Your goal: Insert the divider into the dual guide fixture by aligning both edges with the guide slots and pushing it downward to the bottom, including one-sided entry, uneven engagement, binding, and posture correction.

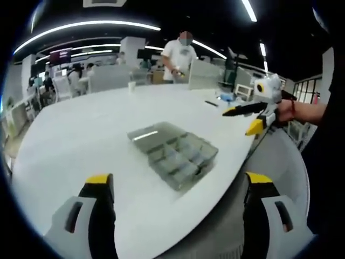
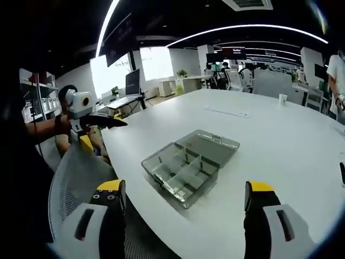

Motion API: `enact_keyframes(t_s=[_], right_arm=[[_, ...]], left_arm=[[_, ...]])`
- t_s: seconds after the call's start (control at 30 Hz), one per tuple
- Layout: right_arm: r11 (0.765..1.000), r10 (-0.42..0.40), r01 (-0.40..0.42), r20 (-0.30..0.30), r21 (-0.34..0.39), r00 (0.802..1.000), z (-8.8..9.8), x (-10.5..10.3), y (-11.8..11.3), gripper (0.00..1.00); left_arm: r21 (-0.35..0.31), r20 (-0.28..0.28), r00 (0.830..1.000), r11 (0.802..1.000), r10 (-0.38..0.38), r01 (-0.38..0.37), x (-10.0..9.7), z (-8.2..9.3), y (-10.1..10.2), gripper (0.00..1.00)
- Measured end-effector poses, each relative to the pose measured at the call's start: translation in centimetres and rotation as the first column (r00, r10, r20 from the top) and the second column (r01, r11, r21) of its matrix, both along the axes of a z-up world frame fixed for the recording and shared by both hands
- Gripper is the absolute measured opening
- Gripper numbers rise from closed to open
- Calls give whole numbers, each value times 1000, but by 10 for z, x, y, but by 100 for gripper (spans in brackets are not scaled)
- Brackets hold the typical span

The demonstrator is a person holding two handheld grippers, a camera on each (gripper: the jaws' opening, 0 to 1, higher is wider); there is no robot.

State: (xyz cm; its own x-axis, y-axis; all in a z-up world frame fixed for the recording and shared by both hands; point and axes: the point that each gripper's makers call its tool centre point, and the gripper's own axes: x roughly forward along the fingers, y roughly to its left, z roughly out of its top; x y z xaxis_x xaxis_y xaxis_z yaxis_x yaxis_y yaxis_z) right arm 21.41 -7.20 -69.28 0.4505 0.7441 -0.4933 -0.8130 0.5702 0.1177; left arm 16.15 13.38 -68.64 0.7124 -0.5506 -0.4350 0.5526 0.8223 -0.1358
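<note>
A: The divider is a small translucent grey plastic plate, I think, but I cannot find a loose one; I see dividers only standing inside the clear grey plastic compartment box [image 2: 190,166], which serves as the guide fixture.

B: Let us go from the largest. The wide white round table [image 1: 81,135] carries the box near its edge, lid folded open and lying flat beside the tray. In the left gripper view the same box [image 1: 173,152] lies between the camera and the far side.

A: And beside the table?

B: A grey mesh office chair [image 2: 81,178] stands just at the table edge, under the grippers. Far back a white paper cup [image 2: 283,99] stands alone.

A: The grippers?

B: The left gripper [image 1: 180,189] has its yellow-tipped jaws wide apart and holds nothing. The right gripper [image 2: 183,195] is the same: wide, empty. Both hang above the table edge, well apart from the box.

A: So which step?

B: In my judgement the task is at its very start; nothing is grasped. The next move calls for reaching to the box, taking one divider by its upper edge, and keeping it upright so both edges meet the slots together.
</note>
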Motion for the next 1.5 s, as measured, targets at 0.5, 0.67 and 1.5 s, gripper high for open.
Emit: enact_keyframes(t_s=[0.5, 0.67, 1.5], right_arm=[[999, 19, -19, 0, -49, 1000, -7, -12, -5, 90], [1000, 11, -11, -11, -28, 1000, -8, -14, -3, 90], [999, 15, -15, -12, -36, 1000, -10, -15, 0, 89]], left_arm=[[-9, 1, 1000, 1000, 16, -16, -12, 6, -3, 99], [-1, 3, 1000, 1000, 24, -24, -16, 6, 3, 99], [13, 18, 1000, 1000, 26, -26, -12, 3, 11, 99]])
